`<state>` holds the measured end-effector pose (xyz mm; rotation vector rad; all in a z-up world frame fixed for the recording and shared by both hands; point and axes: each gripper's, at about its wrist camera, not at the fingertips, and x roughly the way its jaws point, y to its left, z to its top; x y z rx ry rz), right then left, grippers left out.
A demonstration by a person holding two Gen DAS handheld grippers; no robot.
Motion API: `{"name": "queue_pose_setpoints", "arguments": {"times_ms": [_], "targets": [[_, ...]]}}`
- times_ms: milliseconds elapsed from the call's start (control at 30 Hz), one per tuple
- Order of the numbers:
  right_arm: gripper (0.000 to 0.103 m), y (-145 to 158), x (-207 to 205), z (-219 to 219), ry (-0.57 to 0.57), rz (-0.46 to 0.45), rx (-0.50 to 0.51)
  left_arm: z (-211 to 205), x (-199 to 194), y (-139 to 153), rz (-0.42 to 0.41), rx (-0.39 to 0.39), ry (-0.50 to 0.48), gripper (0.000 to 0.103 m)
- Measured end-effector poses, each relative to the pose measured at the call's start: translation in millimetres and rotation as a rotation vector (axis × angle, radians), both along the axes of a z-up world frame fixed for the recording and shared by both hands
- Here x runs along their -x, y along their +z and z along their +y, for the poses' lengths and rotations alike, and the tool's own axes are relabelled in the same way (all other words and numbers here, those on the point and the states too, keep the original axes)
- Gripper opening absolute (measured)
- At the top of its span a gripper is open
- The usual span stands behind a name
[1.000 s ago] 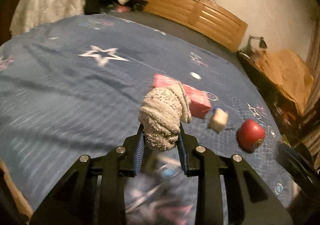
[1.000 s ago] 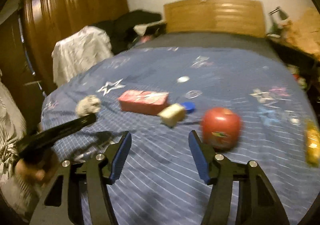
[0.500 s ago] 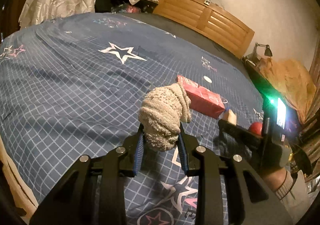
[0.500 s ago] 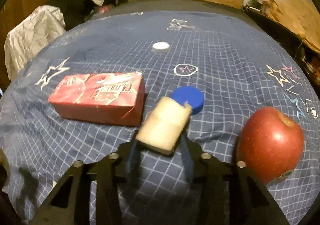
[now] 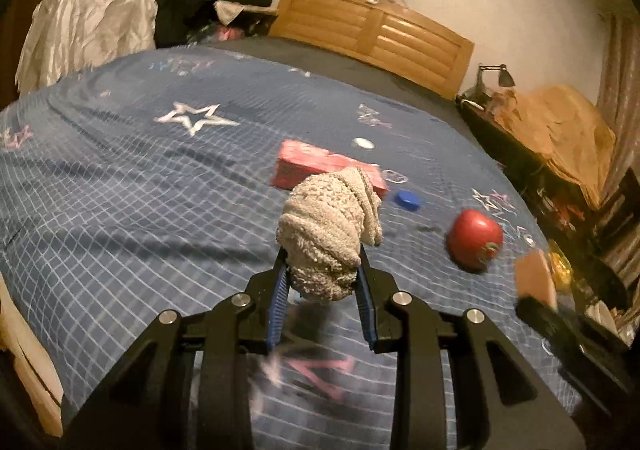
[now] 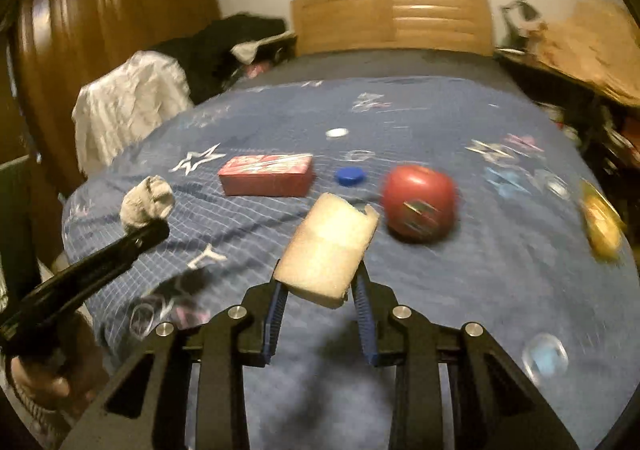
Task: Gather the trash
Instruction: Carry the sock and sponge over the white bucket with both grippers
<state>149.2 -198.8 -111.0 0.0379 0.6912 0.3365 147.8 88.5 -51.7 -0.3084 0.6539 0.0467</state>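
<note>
My left gripper (image 5: 322,282) is shut on a balled beige knitted sock (image 5: 326,234) and holds it above the blue star bedspread (image 5: 120,202). The sock also shows at the left of the right wrist view (image 6: 146,204). My right gripper (image 6: 320,290) is shut on a pale yellow sponge-like block (image 6: 328,250), lifted off the bed. The block shows at the right edge of the left wrist view (image 5: 536,280). A red carton (image 6: 266,174), a blue cap (image 6: 351,175), a white cap (image 6: 337,133) and a red apple (image 6: 418,202) lie on the bed.
A wooden headboard (image 6: 392,16) stands at the far end. Clothes and a white cloth (image 6: 128,106) are piled at the left by a wardrobe (image 6: 100,34). A cluttered dark side table with brown paper (image 5: 560,130) runs along the right. A yellow object (image 6: 602,222) lies at the right bed edge.
My right gripper closed on the block and lifted it back from the bed, away from the carton and blue cap. My left gripper kept the sock and shifted a little.
</note>
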Motion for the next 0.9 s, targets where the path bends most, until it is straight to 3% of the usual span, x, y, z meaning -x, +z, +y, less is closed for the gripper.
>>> {"name": "queue_pose_setpoints", "arguments": {"times_ms": [200,400,900], "targets": [[0.033,-8.7,50.6,-44.0,-0.108,-0.029,-0.041,-66.6,17.6,7.0,-0.031,-0.139,-0.093,0.029],[0.033,1.6,76.5,-63.3,-0.110,-0.083,-0.070,-110.5,35.9,8.7,-0.053,-0.256,-0.152,0.029],[0.034,25.0,101.8,-86.9,-0.157,-0.153,-0.076,-151.7,40.0,23.8,-0.071,-0.308,-0.204,0.030]]}}
